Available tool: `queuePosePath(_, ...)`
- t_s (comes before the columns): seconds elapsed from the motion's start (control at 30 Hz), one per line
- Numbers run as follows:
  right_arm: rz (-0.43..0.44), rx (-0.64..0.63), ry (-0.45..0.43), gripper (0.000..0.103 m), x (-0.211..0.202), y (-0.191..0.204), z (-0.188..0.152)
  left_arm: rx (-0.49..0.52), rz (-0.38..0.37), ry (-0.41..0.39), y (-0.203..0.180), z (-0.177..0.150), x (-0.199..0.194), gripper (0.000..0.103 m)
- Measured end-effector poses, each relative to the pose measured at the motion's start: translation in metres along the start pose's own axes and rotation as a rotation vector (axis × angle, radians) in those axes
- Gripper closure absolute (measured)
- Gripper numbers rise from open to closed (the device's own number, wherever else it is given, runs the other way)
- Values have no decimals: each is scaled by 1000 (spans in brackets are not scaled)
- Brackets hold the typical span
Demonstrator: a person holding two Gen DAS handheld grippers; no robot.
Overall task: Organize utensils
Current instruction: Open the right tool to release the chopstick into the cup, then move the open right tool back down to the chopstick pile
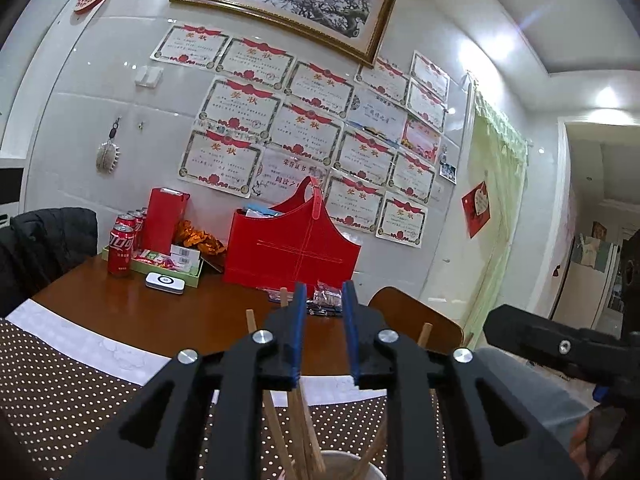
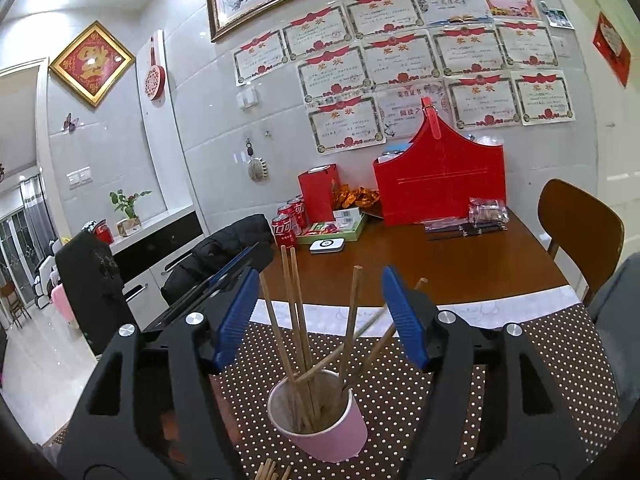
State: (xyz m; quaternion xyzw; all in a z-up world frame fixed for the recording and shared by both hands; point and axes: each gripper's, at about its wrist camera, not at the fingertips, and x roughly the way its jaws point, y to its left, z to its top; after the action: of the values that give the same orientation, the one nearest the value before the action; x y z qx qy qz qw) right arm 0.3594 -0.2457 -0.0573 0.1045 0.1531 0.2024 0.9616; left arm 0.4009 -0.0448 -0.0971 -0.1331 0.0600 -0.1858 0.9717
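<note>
Mostly done: several chopsticks (image 2: 298,320) standing in pink cup (image 2: 316,420); a few more, seemingly, lying loose below (image 2: 268,470). Right gripper (image 2: 320,320) wide apart, left gripper (image 1: 324,332) slightly parted, both empty.

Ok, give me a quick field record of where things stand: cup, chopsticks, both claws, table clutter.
cup: pink paper cup, upright on the dotted mat
chopsticks: several wooden chopsticks standing in the cup, leaning apart
loose chopsticks: a few ends on the mat in front of the cup
left claw: slightly open, empty
right claw: wide open above the cup, gripping nothing
table far side: red basket, cola cans
</note>
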Motion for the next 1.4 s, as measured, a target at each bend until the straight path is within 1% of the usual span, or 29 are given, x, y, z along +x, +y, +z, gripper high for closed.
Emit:
queuePosePath(0.03, -1, 6, -1, 39, -2, -1, 0, 5, -1, 2, 0, 0, -3, 84)
queuePosePath(0.13, -1, 29, -3, 34, -9, -7, -2, 21, 4, 4, -1, 3, -16, 67)
queuePosePath(0.2, -5, 45, -6, 29, -18, -10, -4, 26, 11, 3, -2, 3, -28, 46)
queuePosePath(0.23, -7, 51, -4, 27, -22, -11, -6, 30, 16, 9, -2, 3, -35, 41)
queuePosePath(0.27, -11, 58, 0, 24, -26, -13, -8, 38, 23, 18, -2, 3, -42, 31)
queuePosePath(0.3, -17, 66, 6, 19, -30, -14, -11, 43, 29, 22, -1, 3, -47, 25)
queuePosePath(0.33, -21, 72, 12, 16, -33, -15, -13, 57, 45, 31, -1, 1, -56, 24)
queuePosePath(0.4, -31, 89, 32, 8, -42, -16, -21, 89, 83, 54, -2, -2, -70, 18)
queuePosePath(0.47, -48, 101, 57, 6, -49, -17, -28, 110, 110, 79, -1, -4, -82, 16)
queuePosePath(0.5, -57, 103, 69, 6, -53, -16, -32, 124, 138, 96, -2, -6, -91, 16)
queuePosePath(0.6, -79, 106, 105, 6, -64, -11, -45, 142, 184, 134, -3, -9, -113, 16)
queuePosePath(0.7, -81, 106, 128, 6, -77, -3, -57, 160, 235, 176, -7, -13, -135, 16)
queuePosePath(0.87, -76, 100, 150, 6, -96, 14, -69, 175, 273, 206, -16, -17, -171, 16)
queuePosePath(0.93, -71, 95, 156, 6, -105, 22, -72, 167, 284, 222, -21, -19, -184, 16)
queuePosePath(1.1, -57, 84, 163, 6, -128, 39, -81, 162, 299, 267, -32, -24, -207, 16)
queuePosePath(1.4, -70, 111, 224, 6, -154, 42, -111, 146, 311, 360, -44, -41, -226, 16)
